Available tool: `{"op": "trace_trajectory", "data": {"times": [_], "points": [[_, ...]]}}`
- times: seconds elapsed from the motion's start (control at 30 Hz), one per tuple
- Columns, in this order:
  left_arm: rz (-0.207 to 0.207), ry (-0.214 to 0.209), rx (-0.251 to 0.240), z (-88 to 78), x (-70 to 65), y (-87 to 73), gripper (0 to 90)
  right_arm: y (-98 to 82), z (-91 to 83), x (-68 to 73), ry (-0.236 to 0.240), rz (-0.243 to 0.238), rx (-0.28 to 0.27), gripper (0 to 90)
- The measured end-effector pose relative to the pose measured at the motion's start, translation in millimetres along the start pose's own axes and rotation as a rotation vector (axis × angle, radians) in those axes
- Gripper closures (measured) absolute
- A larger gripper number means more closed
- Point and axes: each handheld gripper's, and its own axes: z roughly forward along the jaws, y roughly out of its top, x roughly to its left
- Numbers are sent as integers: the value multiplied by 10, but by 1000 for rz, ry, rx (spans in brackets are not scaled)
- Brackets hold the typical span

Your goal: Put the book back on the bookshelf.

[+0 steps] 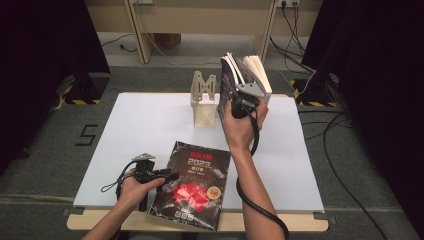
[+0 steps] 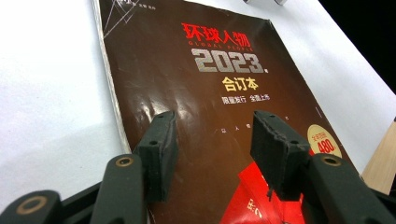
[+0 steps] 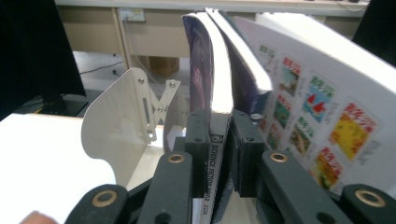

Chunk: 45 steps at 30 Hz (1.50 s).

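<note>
Your right claw [image 1: 243, 102] sits at the far middle of the white surface [image 1: 145, 125], pinching an upright book [image 1: 229, 80] by its spine. In the right gripper view, the two pads [image 3: 198, 140] press on either side of that spine, which carries the words "SCIENCE FICTION WORLD", and the book's [image 3: 210, 70] dark purple cover rises straight above them. A second upright volume [image 3: 317, 107] stands just beside it on the right, its white cover printed with small coloured pictures. To the left of the pinched book stands a cream metal bookend [image 3: 121, 126], near it but apart from it; in the high view that bookend [image 1: 204, 102] stands just left of the books.

Your left claw [image 1: 167, 175] lies at the near left of the surface, at the left edge of a dark magazine [image 1: 192, 185] lying flat, cover up. In the left gripper view its jaws are spread, with a clear gap between the pads [image 2: 161, 149], and they hover over the cover of the magazine [image 2: 224, 93], which reads "2023" under red Chinese characters. Whether the pads touch the cover cannot be told.
</note>
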Motion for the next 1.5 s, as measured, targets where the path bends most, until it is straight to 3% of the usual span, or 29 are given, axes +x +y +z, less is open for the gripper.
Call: {"op": "trace_trajectory", "data": {"times": [0.47,1.0,1.2,1.37,1.5], "points": [[-1,0,4,4,11,1,496,103,154,48,15,12,89,827],[-3,-5,-6,-4,38,9,497,107,306,65,-20,59,-41,831],[-2,-3,-6,-7,42,8,498,50,391,86,-37,41,-31,824],[0,-4,0,-1,31,-2,497,57,351,116,-55,-3,-35,776],[2,-3,-2,0,28,-1,497,61,261,110,-43,-8,-43,745]]}}
